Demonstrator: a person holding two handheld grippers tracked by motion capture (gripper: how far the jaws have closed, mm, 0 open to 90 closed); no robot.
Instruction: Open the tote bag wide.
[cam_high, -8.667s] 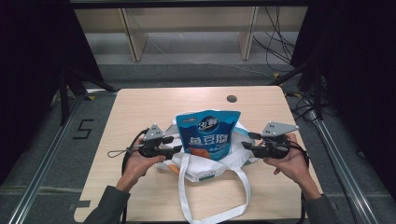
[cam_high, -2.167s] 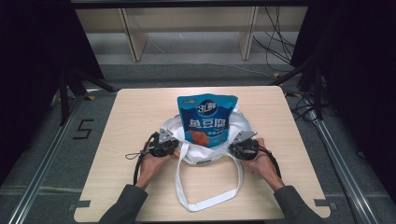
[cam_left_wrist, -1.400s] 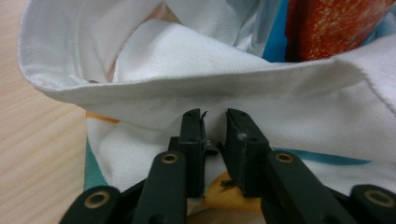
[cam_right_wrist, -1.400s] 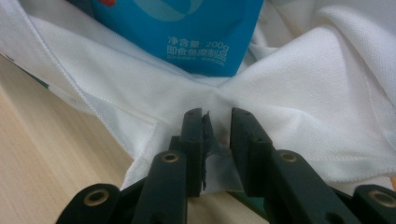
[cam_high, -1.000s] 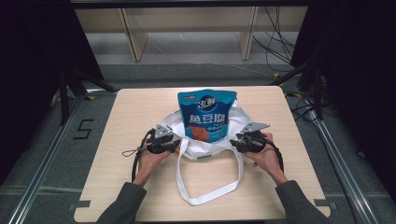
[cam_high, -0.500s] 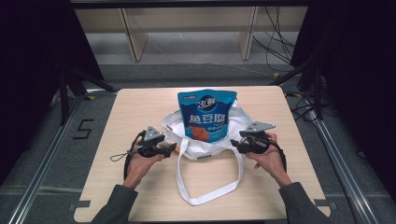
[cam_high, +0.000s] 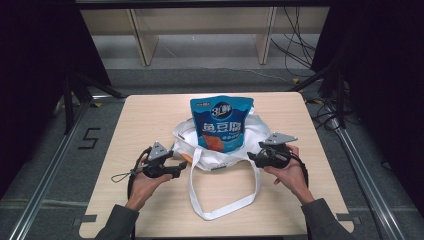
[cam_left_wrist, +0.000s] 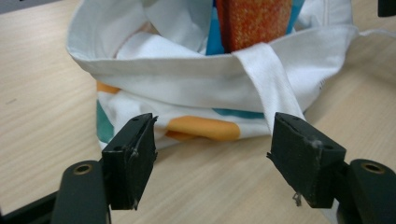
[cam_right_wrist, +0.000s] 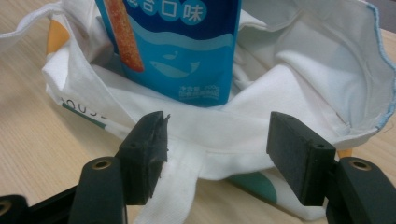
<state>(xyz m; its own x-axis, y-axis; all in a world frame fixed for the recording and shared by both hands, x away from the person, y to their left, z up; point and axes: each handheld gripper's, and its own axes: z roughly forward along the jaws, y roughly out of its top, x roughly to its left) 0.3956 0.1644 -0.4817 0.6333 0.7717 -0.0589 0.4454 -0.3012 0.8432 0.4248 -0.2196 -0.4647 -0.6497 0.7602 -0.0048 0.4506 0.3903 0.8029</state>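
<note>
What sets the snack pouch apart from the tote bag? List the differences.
The snack pouch is blue and glossy with printed lettering; the tote bag is soft white cloth with orange and teal patches. The snack pouch stands upright and stiff; the tote bag slumps around it, its handle loop trailing on the table. Both sit mid-table between the grippers.

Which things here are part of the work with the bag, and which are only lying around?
Part of the work:
- white tote bag
- blue snack pouch standing in it
- bag handle looped on the table
- left gripper, jaws just opened, nothing between them
- right gripper, jaws just opened, apart from the bag

Just lying about:
- wooden shelf frame behind the table
- cables on the floor
</note>
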